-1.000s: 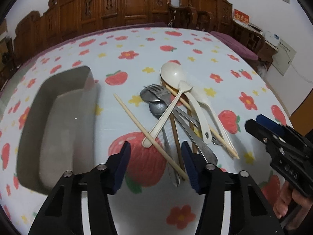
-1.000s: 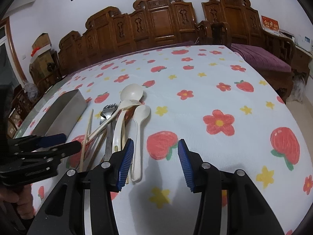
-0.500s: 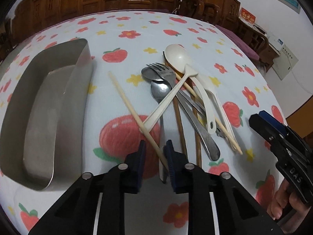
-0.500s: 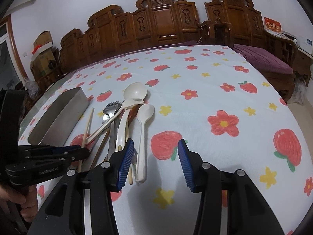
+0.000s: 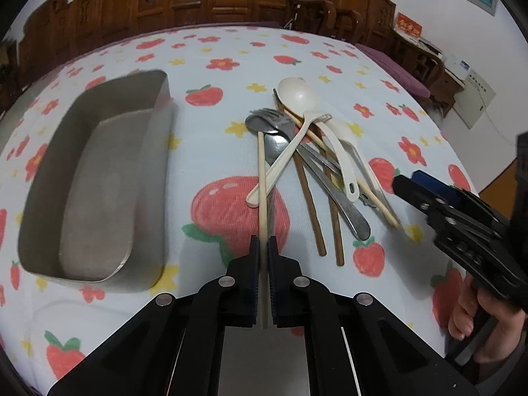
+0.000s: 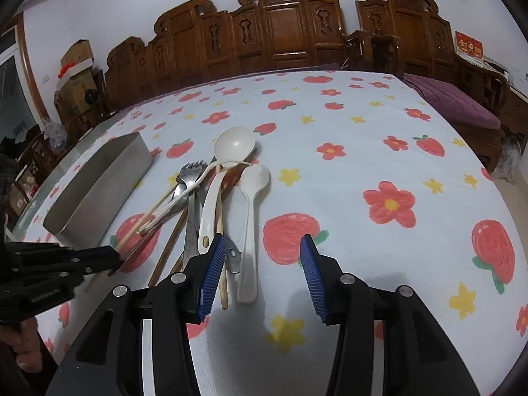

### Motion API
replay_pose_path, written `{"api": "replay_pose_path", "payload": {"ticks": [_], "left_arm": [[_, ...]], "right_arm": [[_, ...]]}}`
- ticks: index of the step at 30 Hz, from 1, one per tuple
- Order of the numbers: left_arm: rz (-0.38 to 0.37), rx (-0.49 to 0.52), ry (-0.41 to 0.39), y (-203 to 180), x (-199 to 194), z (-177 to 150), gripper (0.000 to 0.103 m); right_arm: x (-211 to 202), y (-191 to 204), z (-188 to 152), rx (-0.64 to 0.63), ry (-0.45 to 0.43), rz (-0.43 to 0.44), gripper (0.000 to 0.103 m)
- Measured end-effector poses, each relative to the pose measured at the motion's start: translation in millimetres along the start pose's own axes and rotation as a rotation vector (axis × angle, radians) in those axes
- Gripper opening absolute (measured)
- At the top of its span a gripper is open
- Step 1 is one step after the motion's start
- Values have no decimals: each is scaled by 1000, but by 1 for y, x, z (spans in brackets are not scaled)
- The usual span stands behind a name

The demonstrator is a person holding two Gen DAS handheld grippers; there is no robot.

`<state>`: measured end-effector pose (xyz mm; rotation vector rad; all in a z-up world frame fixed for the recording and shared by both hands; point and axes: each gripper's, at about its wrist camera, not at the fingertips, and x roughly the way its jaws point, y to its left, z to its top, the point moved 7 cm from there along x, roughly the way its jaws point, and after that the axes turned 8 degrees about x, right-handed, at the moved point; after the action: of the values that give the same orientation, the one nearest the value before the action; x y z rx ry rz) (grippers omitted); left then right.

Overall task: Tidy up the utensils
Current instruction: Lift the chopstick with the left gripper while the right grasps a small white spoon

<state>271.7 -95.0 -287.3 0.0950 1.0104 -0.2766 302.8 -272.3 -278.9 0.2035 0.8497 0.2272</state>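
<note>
My left gripper (image 5: 263, 247) is shut on a light wooden chopstick (image 5: 262, 184) and holds it lifted, its far end over the utensil pile. The pile holds white plastic spoons (image 5: 298, 94), a metal fork (image 5: 277, 120), a metal spoon (image 5: 358, 224) and brown chopsticks (image 5: 310, 211). An empty metal tray (image 5: 95, 178) lies to the pile's left. My right gripper (image 6: 262, 264) is open and empty, low over the cloth at the near end of a white spoon (image 6: 249, 231). The left gripper also shows in the right wrist view (image 6: 110, 257) with the chopstick (image 6: 148, 217).
The table wears a white cloth (image 6: 363, 151) printed with strawberries and flowers. Carved wooden chairs (image 6: 283, 29) line its far edge. The right gripper (image 5: 429, 194) and a hand show at the right of the left wrist view.
My left gripper has shut on the light chopstick and lifted it, swinging it straight along the fingers. The right gripper has stayed open in about the same place.
</note>
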Motion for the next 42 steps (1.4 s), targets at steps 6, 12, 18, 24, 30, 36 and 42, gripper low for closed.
{"api": "replay_pose_path", "payload": {"ticks": [6,12,18,24,30,36,42], "left_arm": [[-5,21,-44,2,-19,2,4],[-11,40,-77,2,-32,4,4],[-11,32,-93,8,-40,5,4],[-4,36,-102,11,-53,3,4],[4,34,-121,14,-66,0,4],[19,30,-151,21,-80,8,4],[44,23,-192,37,-96,21,4]], "right_arm": [[14,5,6,-31,22,-8,49],[40,7,16,-63,78,-25,35],[52,9,21,-97,122,-56,30],[53,12,18,-146,147,-112,9],[41,6,13,-120,170,-104,9],[18,5,21,-94,121,-101,9],[-1,10,29,-91,72,-89,9]]}}
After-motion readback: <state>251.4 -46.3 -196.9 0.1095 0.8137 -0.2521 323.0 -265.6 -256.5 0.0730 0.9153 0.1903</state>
